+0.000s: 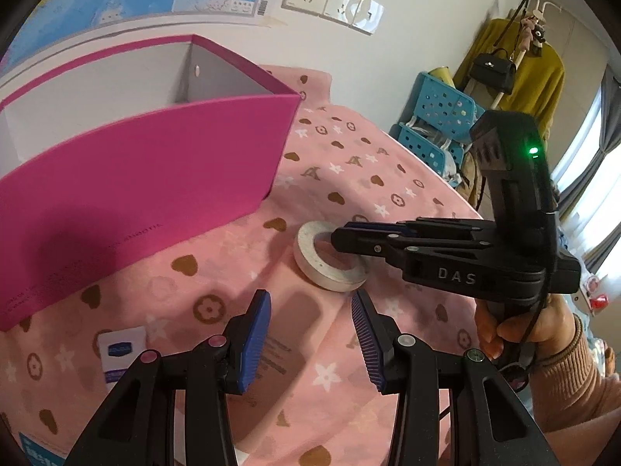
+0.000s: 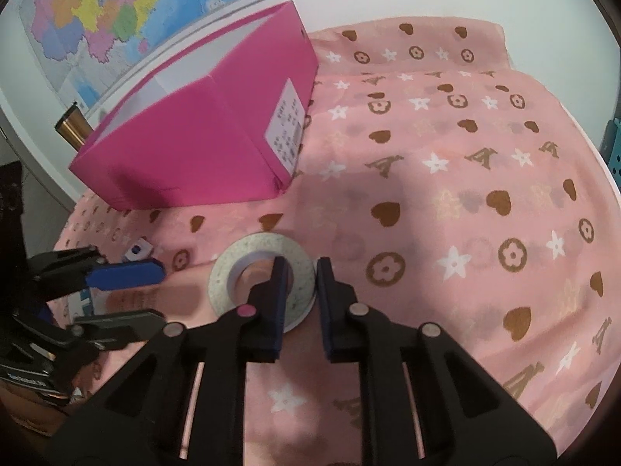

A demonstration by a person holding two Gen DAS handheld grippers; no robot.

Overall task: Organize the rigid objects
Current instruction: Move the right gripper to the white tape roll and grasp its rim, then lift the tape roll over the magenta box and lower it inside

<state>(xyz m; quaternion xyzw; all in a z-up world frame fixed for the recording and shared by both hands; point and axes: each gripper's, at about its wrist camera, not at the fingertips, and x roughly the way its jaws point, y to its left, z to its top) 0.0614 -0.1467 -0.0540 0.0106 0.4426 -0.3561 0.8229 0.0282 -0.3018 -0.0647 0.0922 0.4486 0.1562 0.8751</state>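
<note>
An open pink box (image 2: 202, 132) sits on the counter, its inside mostly hidden. The right gripper (image 2: 302, 272) grasps a tape roll's (image 2: 233, 272) wall; the left gripper (image 1: 310, 326) hovers released.

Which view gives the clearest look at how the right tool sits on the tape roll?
The right wrist view: the tape roll lies flat on the pink cloth, with the right tool closed on its wall, one finger inside the hole, one outside. The left wrist view shows the roll from the side, its far part hidden by the tool.
</note>
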